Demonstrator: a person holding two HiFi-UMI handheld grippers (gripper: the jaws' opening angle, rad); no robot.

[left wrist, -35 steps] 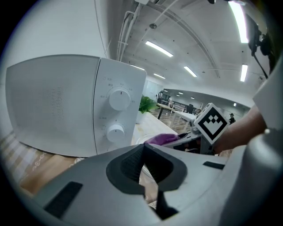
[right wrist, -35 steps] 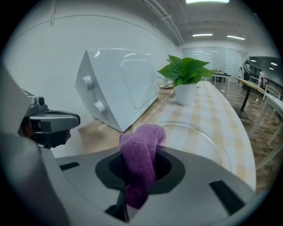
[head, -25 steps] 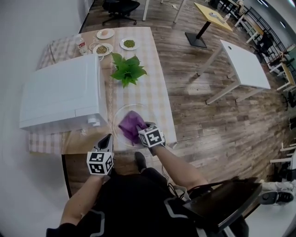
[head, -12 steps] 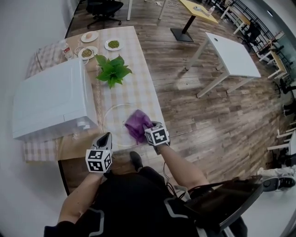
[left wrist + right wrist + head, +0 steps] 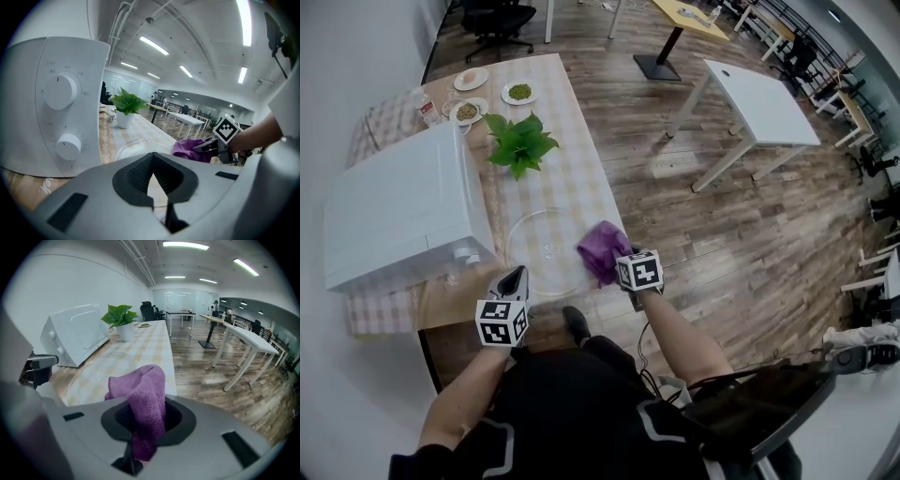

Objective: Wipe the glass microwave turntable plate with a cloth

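The glass turntable plate (image 5: 539, 253) lies flat on the checked tabletop (image 5: 572, 150), just in front of the white microwave (image 5: 394, 202). From the right claw (image 5: 622, 262) it lies to the left and slightly ahead; that is the direction the next wiping stroke must probably take. The right claw is clamped on the purple cloth (image 5: 602, 250); in the right gripper view a fold of it rises between the jaws and flops forward. The cloth sits at the plate's right rim, close to the tabletop's right edge; whether it presses on the glass or hangs just above it cannot be told.

The left claw (image 5: 515, 281) has its jaws together with nothing between them; it points at the plate's near-left rim from just beside it, and contact cannot be made out. The right claw is the one that carries the cloth, so the wipe falls to it; the left is well placed to steady the rim.

The plate is a round, clear, shallow disc with a low raised edge; being round it has no long axis, so a stroke straight across or round the rim would serve equally. The glass looks smooth and hard, and the tabletop's pattern shows through it; it may slide under a sideways push. The cloth is soft, nubbly terry, bunched rather than spread, so only a small patch meets the glass.
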